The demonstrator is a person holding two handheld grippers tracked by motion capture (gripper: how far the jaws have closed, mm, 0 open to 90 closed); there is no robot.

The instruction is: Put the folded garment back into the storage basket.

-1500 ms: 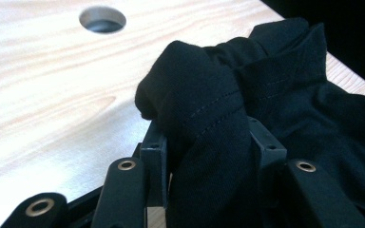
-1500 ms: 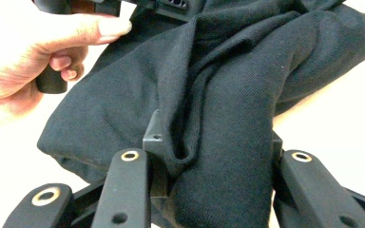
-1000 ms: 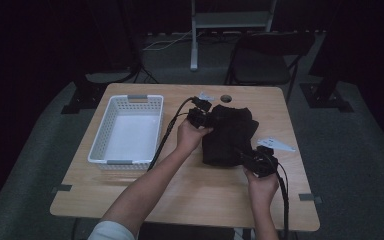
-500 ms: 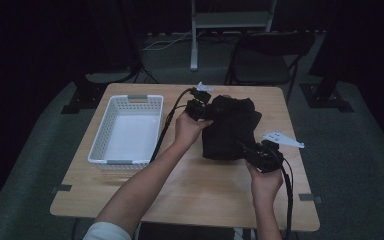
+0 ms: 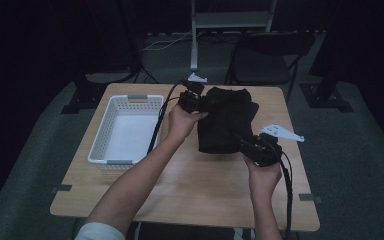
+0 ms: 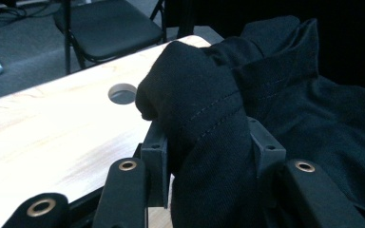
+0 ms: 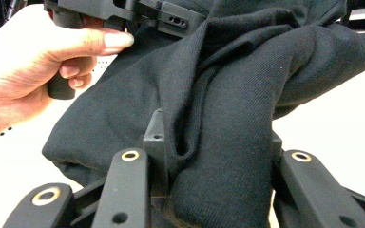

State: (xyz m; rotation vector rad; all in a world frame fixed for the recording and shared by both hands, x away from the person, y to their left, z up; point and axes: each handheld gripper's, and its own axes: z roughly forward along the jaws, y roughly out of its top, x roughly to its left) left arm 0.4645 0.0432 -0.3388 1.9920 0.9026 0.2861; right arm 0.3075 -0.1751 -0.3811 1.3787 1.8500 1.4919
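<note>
overhead, the black garment (image 5: 227, 120) sits on the desk (image 5: 190, 195) beside a white basket (image 5: 125, 131), between the left tool (image 5: 200, 102) and right tool (image 5: 245, 142). left gripper view adds a desk hole (image 6: 122, 93), jaws pinching cloth. right gripper view likewise shows jaws pinching a fold.

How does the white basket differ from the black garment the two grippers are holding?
The white basket is rigid, with perforated walls and an open top; the black garment is soft, folded cloth. The basket sits empty, alone on the table; the garment is clamped at two spots, by the left gripper at its far edge and the right gripper at its near edge. The basket is pale, the garment dark. Both are over the same wooden table.
</note>
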